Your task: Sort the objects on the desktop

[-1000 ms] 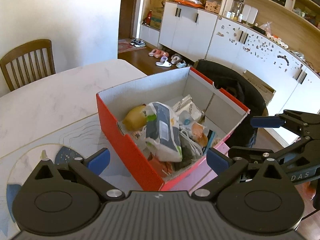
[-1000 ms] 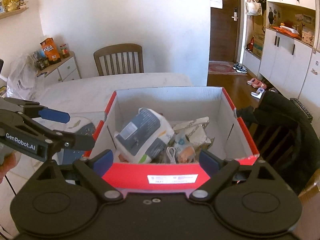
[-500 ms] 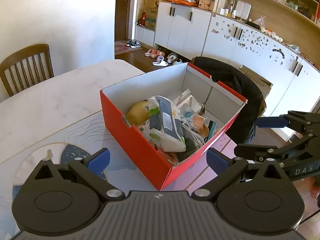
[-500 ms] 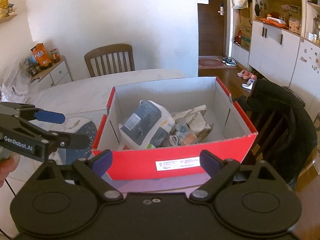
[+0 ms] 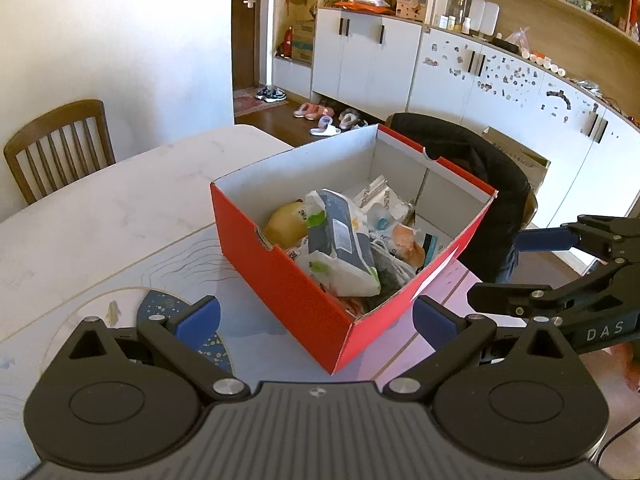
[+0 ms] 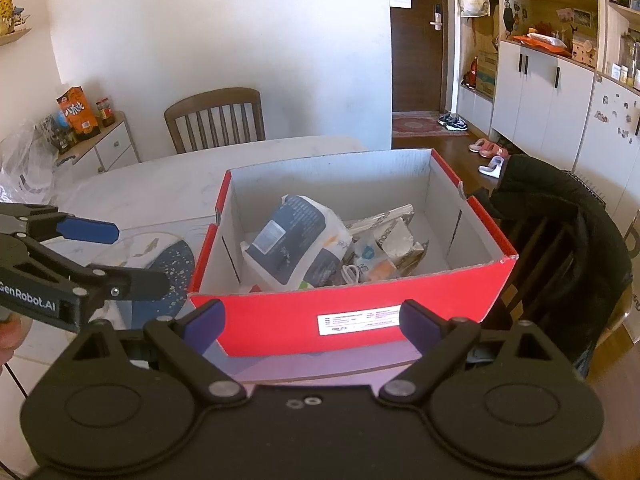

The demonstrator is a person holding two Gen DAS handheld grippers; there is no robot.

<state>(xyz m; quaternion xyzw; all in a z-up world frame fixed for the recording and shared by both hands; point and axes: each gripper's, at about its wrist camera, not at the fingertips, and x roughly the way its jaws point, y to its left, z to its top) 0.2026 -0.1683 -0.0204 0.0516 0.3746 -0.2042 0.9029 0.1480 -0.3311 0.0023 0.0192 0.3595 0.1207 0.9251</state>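
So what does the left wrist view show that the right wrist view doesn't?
Only the left wrist view shows the yellow pear-like fruit against the near red wall, and the open right gripper from the side. Only the right wrist view shows the white label on the box front, the snack bag on the side cabinet, and the open left gripper. Both show the red box and the blue-and-white pack inside.

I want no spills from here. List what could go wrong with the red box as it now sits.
1. The red box sits near the table edge beside the coat-draped chair; a nudge could push it off.
2. The wipes pack lies piled high and tilted on the other items; it may slide if the box is jostled.
3. Both claws, left and right, hang open close to the box and could bump it.
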